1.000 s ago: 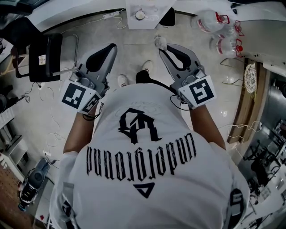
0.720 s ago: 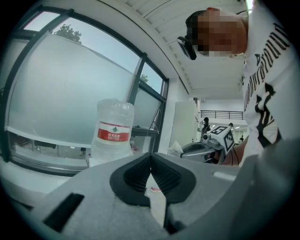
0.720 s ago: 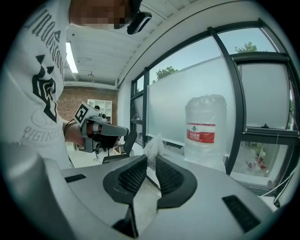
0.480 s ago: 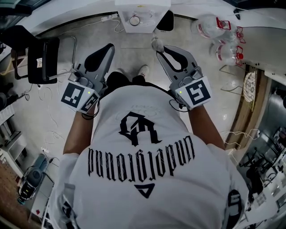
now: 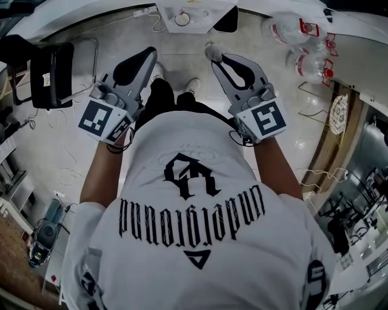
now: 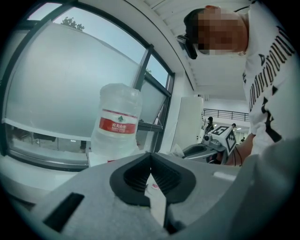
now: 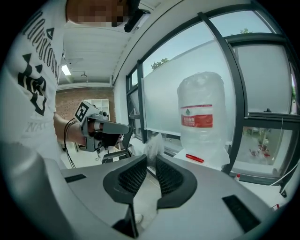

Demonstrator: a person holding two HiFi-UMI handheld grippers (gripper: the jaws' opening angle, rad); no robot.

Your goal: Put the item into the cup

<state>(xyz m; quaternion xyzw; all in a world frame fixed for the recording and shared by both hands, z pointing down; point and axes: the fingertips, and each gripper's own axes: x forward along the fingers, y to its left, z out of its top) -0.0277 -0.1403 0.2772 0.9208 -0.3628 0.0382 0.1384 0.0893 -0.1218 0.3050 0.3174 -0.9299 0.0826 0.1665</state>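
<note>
My right gripper (image 5: 216, 59) (image 7: 151, 158) is shut on a small crumpled whitish wad (image 5: 212, 51) (image 7: 153, 142), which sticks out past the jaw tips. My left gripper (image 5: 150, 54) (image 6: 150, 155) is shut with nothing in it, its jaws meeting at the tips. Both are held out in front of the person's white shirt, above the floor. A small white table (image 5: 203, 21) lies ahead at the top edge, with a round rimmed object (image 5: 182, 18) on it that may be the cup; I cannot tell for sure.
Large water bottles (image 5: 290, 29) (image 6: 117, 122) (image 7: 202, 119) stand ahead to the right by the window. A black chair (image 5: 51, 72) is on the left, and a dark object (image 5: 226, 23) lies beside the table. Cables trail over the floor at left.
The person's feet have shifted in a step and the table has slid toward the top edge. Both grippers keep their pose, and the right one still holds the wad.
</note>
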